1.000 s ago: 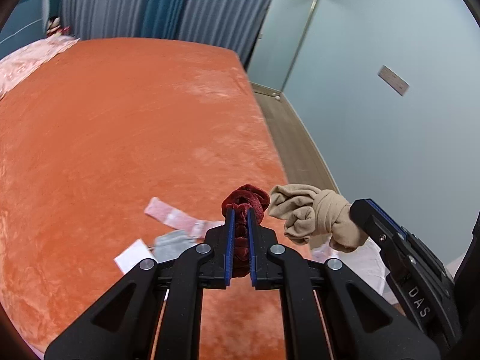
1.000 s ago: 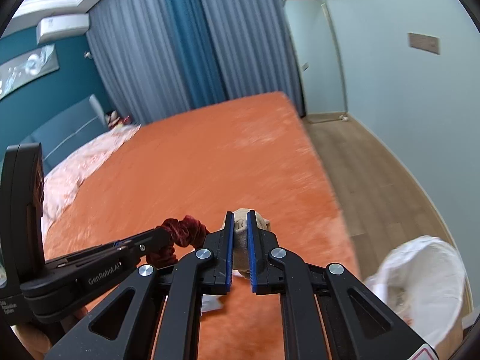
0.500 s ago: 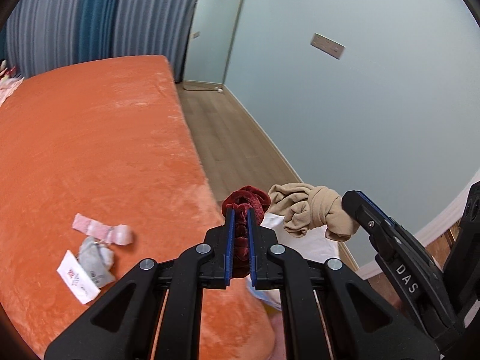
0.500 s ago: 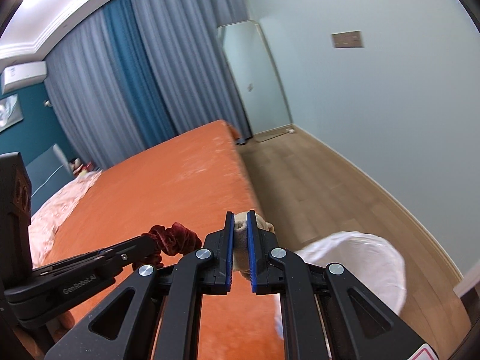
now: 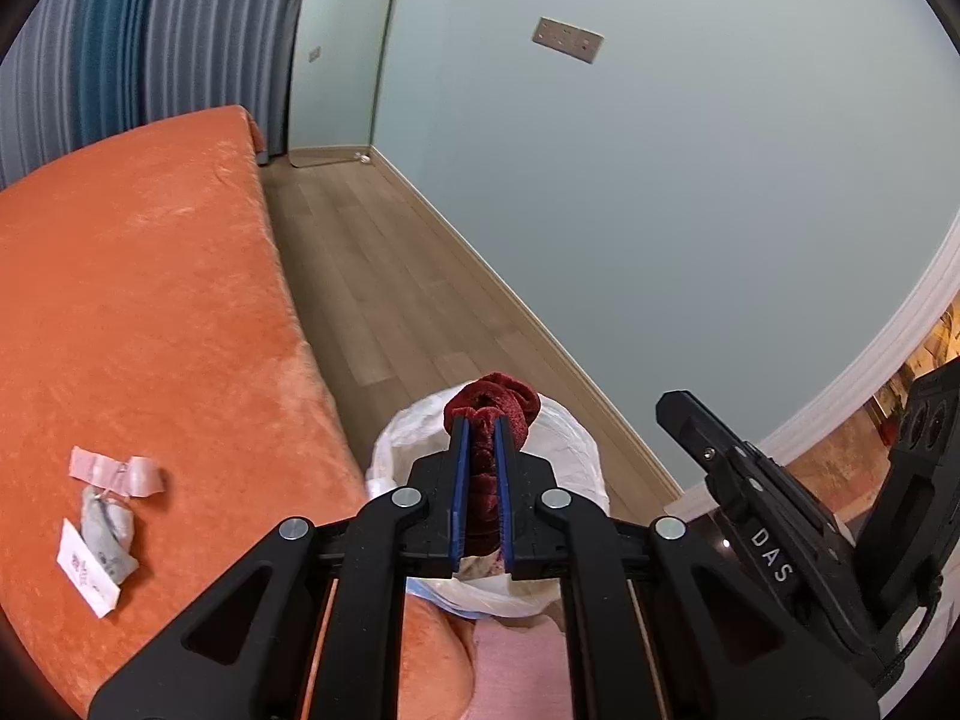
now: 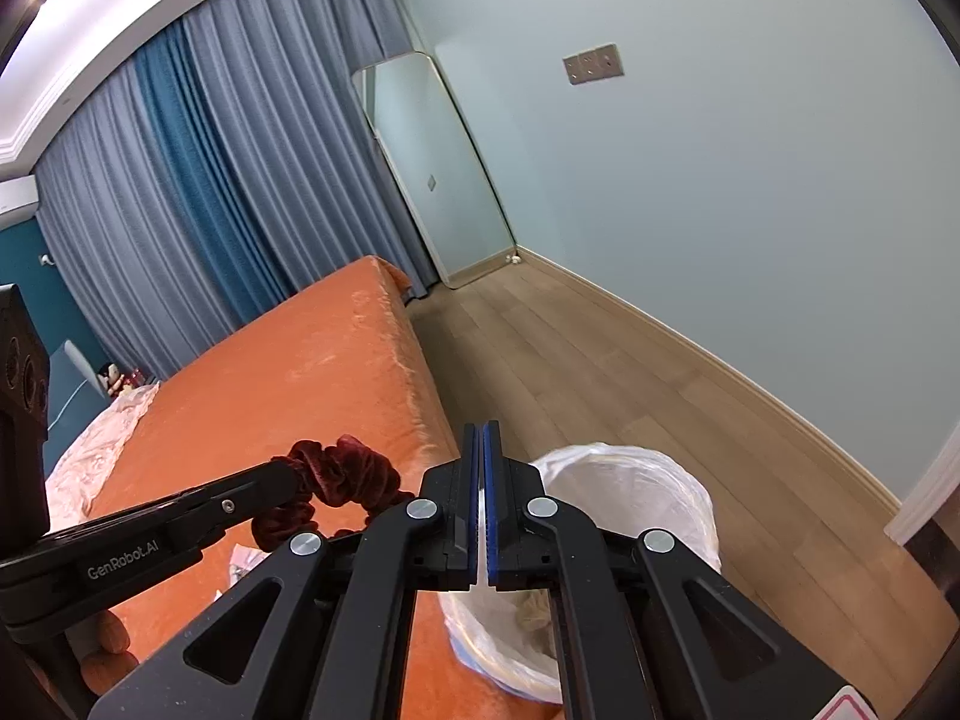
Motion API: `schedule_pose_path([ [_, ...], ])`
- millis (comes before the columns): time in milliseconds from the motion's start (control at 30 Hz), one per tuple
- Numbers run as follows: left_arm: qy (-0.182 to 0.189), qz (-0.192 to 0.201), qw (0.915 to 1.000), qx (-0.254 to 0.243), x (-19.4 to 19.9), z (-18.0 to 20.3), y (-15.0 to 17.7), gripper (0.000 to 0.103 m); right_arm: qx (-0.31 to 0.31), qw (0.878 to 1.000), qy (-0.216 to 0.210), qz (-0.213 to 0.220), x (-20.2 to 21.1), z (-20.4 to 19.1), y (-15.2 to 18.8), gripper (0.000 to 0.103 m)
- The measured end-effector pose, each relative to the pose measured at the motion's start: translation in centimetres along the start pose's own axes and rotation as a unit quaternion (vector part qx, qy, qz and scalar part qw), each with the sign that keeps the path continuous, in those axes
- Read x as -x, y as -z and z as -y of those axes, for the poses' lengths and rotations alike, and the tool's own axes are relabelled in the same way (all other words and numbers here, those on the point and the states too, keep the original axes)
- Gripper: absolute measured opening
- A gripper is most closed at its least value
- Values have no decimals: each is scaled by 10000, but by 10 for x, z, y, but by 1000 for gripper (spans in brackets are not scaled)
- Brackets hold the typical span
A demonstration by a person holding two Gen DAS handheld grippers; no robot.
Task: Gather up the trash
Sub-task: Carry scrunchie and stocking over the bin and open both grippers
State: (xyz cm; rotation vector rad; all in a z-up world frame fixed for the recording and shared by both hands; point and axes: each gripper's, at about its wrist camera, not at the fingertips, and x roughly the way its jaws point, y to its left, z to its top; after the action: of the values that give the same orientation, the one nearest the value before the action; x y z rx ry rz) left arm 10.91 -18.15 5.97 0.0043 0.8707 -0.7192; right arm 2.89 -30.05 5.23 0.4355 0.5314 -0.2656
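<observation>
While both grippers hang over the lined bin beside the bed, the scene reads as follows:

Left gripper (image 5: 480,420): jaws pinching a dark red scrunchie (image 5: 492,402), which bulges out past the tips; it hangs right above the bin's mouth.

Right gripper (image 6: 483,429): jaws pressed together with nothing between them, having just been closing; the tips point over the bin's 9 o'clock rim.

Bin (image 6: 660,480): white plastic liner, standing on the wooden floor (image 6: 600,360) and touching the side of the bed; in the left wrist view it sits at 6 o'clock, mostly behind the gripper.

Beige cloth (image 6: 534,603): a crumpled wad lying inside the bin, seen between the right gripper's arms.

Bed (image 5: 150,300): orange plush cover, filling the 9 o'clock side of the left wrist view.

Trash still on the bed: a pink wrapper (image 5: 114,474), a grey crumpled wad (image 5: 108,531) touching it, and a white printed slip (image 5: 87,576) just beside that, all near 8 o'clock in the left wrist view.

Wall (image 5: 660,180): pale green, with a switch plate (image 5: 567,39) at 12 o'clock.

Curtains (image 6: 198,192): blue and grey, behind the bed.
</observation>
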Motion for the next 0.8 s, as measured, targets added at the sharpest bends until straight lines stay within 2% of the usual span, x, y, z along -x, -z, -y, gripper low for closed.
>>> schedule_pose_path([
  [267, 80, -82, 9999, -77, -18, 16, 1, 12, -142, 9996, 191, -169, -7, 16, 6, 4],
  [300, 83, -103, 9999, -77, -20, 16, 1, 15, -162, 9995, 213, -169, -7, 17, 7, 6],
  [367, 44, -125, 9999, -55, -22, 17, 1, 34, -193, 9993, 259, -188, -7, 20, 9, 8],
  [433, -13, -79, 10000, -40, -21, 17, 3, 39, -216, 9992, 282, -200, -8, 23, 9, 9],
  [733, -144, -85, 9998, 103, -15, 1, 8, 39, -171, 9989, 295, -320, -11, 19, 16, 10],
  [800, -167, -68, 9997, 162, -12, -4, 9, 39, -142, 9989, 284, -337, -12, 16, 17, 16],
])
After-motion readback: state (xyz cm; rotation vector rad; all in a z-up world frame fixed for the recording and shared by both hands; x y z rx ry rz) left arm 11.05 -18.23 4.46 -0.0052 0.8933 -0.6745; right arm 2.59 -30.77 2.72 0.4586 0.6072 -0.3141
